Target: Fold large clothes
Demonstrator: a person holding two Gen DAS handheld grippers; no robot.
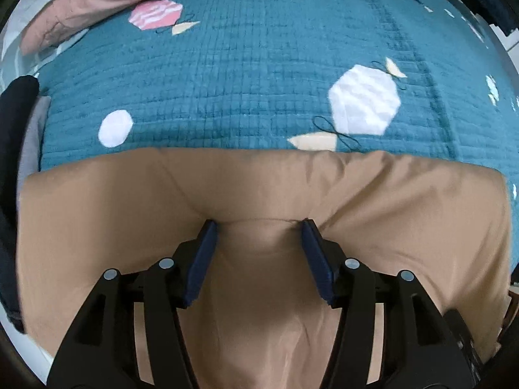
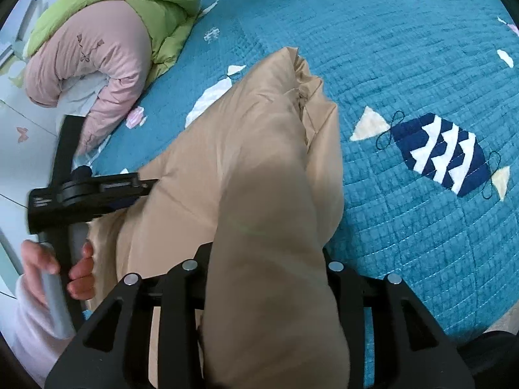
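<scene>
A large tan padded garment lies along the near edge of a teal quilted bedspread. My left gripper points straight down onto it. Its blue pads stand apart, tips resting on the cloth, with a flat stretch of fabric between them that they do not squeeze. In the right wrist view a thick bundle of the tan garment runs up through my right gripper, which is shut on it; the cloth hides its fingertips. The left gripper shows there too, at the garment's left side, held by a hand.
A rolled pink and green duvet lies at the bed's far left corner, with pale floor beside it. Dark and grey clothing sits at the left edge. The teal bedspread stretches away to the right with patchwork shapes on it.
</scene>
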